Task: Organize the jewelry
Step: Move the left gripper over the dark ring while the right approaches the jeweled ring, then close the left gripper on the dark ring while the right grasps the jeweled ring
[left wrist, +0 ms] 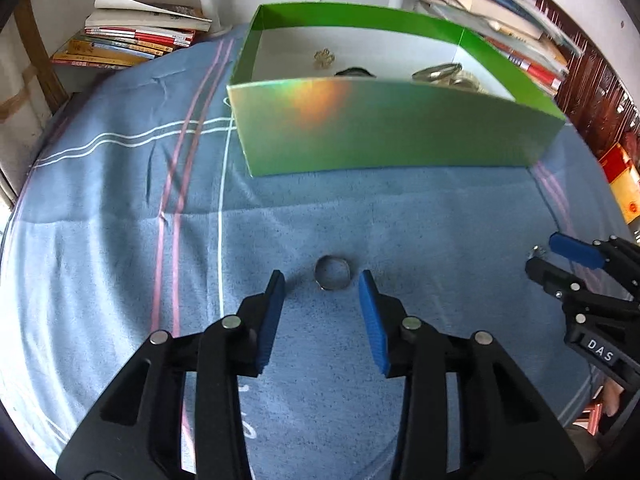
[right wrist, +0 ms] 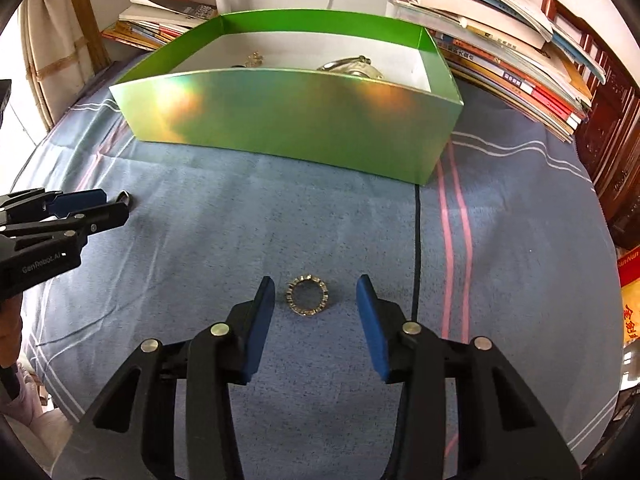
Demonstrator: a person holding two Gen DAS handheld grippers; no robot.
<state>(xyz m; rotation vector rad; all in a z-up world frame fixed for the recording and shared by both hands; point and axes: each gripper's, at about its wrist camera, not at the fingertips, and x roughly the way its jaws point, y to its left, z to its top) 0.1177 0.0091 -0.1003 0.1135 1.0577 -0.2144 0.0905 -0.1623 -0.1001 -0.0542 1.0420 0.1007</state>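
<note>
A plain silver ring [left wrist: 332, 277] lies flat on the blue cloth just ahead of my left gripper [left wrist: 321, 280]. Its blue pads [left wrist: 370, 312] stand either side of the ring with a gap, touching nothing. A studded gold ring [right wrist: 307, 294] lies between the fingertips of my right gripper [right wrist: 315, 282], whose pads are also clear of it. The green box [left wrist: 384, 128] stands further back, holding a clover-shaped piece [left wrist: 324, 57] and silver bangles [left wrist: 436, 72]. Each gripper shows in the other's view: the right gripper [left wrist: 540, 254] and the left gripper [right wrist: 116, 205].
The striped blue cloth [right wrist: 500, 240] covers the whole surface. Stacks of books [left wrist: 132, 36] lie behind the box on the left, and more books [right wrist: 512, 52] are piled at the right. A dark wooden cabinet [right wrist: 608, 128] stands at the far right.
</note>
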